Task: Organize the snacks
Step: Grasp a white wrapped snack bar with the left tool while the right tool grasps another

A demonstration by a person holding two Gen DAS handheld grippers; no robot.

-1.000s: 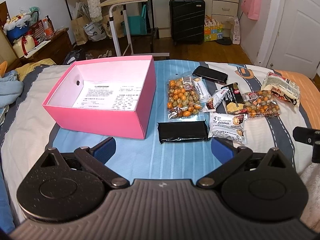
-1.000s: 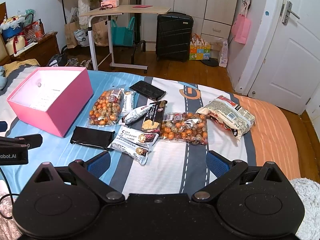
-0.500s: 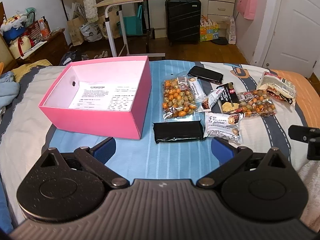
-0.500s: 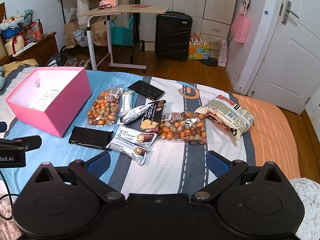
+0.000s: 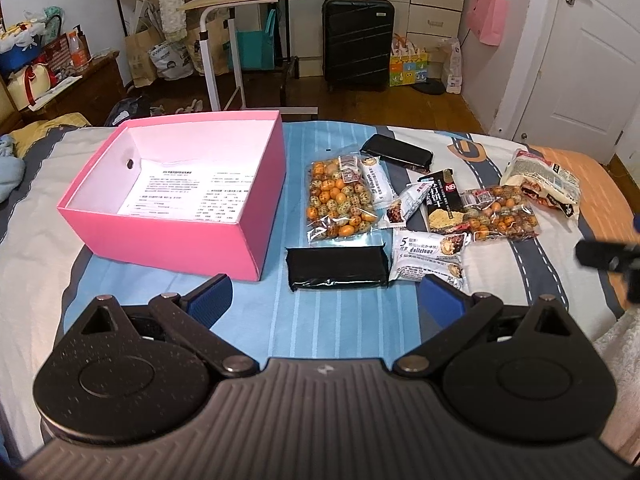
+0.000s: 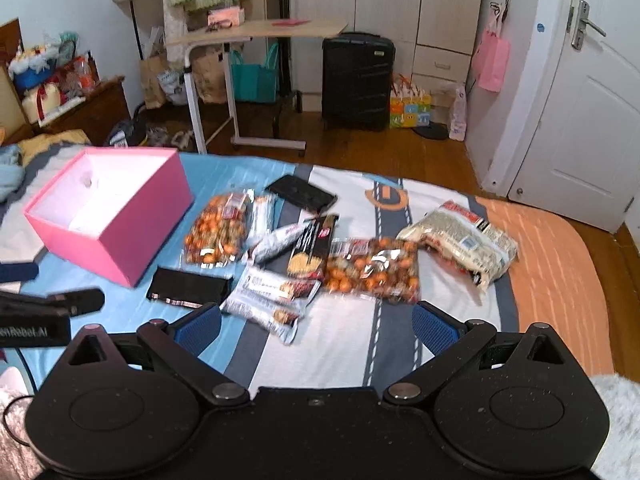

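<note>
Snacks all lie loose on the striped blue-and-white bedsheet [image 5: 344, 320], none yet in the open pink cardboard box [image 5: 256, 216], which sits left of the pile with only a printed paper sheet [image 5: 188, 196] on its floor.

Left hand-held gripper [image 5: 324, 300]: spread wide, holding nothing, hovering near the black foil-wrapped flat pack [image 5: 338, 267]. Right hand-held gripper [image 6: 316, 330]: also wide and holding nothing, hovering near the white "delicious" bar wrapper [image 6: 272, 298].

Risks from here:
- Pile overlap. White bar wrapper, black-and-yellow cracker box [image 5: 444, 206] and right clear bag of orange coated nuts [image 5: 500, 216] touch or overlap. Pinching 1 likely drags a neighbour.
- Soft bed. Pressing down dents the mattress, so flat packs may slide away instead of lifting. The black foil pack looks thin and slick, so an edge grip could slip.
- Left clear bag of orange coated nuts [image 5: 340, 200]: loose contents, will sag and shift if grabbed at 1 end; may drop on the way to the box.
- Box is light card. A bump on its near right corner, just beside the black pack, would likely shove it.
- Black smartphone [image 5: 398, 155] lies at the far edge of the pile, touching a small white wrapper [image 5: 376, 182]. Not a snack, so a wrong pick is possible.
- 2 grippers work close together; collision risk over the middle packs.
- Right view is motion-blurred, so far-right white-and-red crinkled bag [image 6: 464, 240] details are unclear.
</note>
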